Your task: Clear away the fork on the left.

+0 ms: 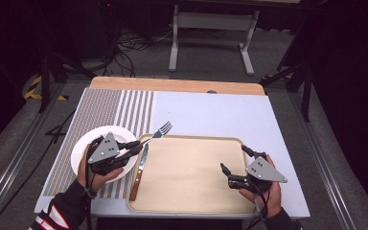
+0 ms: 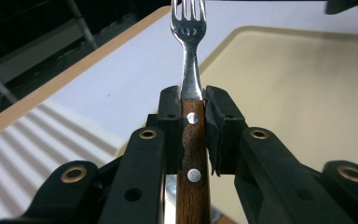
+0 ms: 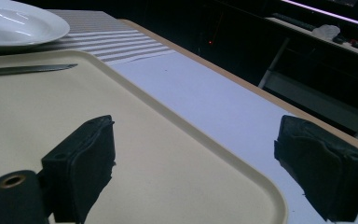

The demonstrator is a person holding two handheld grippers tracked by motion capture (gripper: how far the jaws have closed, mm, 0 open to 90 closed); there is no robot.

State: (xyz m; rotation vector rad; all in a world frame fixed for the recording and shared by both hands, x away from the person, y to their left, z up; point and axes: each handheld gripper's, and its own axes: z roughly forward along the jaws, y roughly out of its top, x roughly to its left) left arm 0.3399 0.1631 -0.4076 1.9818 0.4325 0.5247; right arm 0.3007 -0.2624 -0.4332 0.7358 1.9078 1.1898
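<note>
Clamped in left gripper (image 2: 191,135) at left tray (image 1: 191,191) rim: fork (image 2: 189,56), light, stiff, slick steel, best held by wooden handle; right gripper (image 3: 196,163) gaping empty near right.

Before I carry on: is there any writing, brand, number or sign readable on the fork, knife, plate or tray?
None: no readable text on the fork, its wooden handle, the knife, the white plate or the tray.
The handle bears only two plain metal rivets.

high view: above, looking down-forward | tool views: close, low, level | shared: tray (image 1: 191,167)
</note>
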